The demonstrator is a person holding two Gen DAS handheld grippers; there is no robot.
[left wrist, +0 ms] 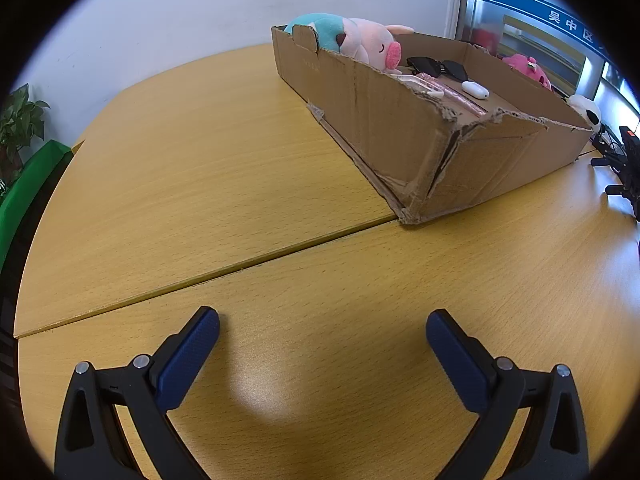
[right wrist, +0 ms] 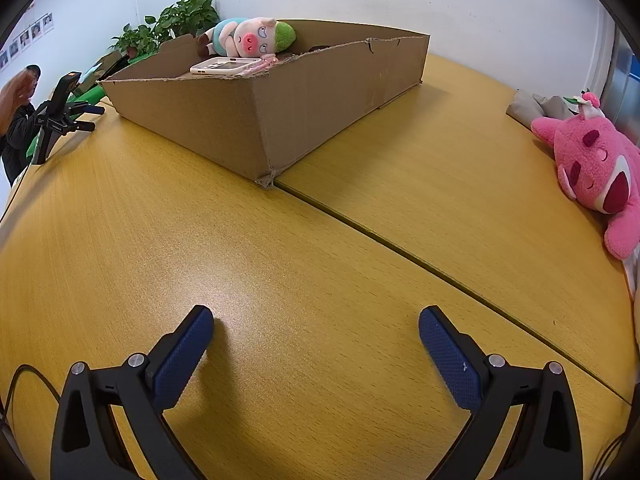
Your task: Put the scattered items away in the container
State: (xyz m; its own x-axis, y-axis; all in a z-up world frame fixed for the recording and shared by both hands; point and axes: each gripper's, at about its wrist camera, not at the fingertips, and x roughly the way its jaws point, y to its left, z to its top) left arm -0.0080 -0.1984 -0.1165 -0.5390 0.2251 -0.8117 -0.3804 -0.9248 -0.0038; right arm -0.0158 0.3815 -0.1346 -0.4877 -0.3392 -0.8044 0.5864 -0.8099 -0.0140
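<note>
A shallow cardboard box stands on the wooden table; it also shows in the right wrist view. Inside lie a pig plush, black sunglasses, a white earbud case and a white-and-pink phone case. The pig plush shows in the right wrist view too. A pink bear plush lies on the table at the right, outside the box. My left gripper is open and empty, low over the table. My right gripper is open and empty too.
A black-and-white plush and a black gripper stand sit beyond the box's right end. The stand and a person are at the left. Potted plants stand behind. A seam crosses the table.
</note>
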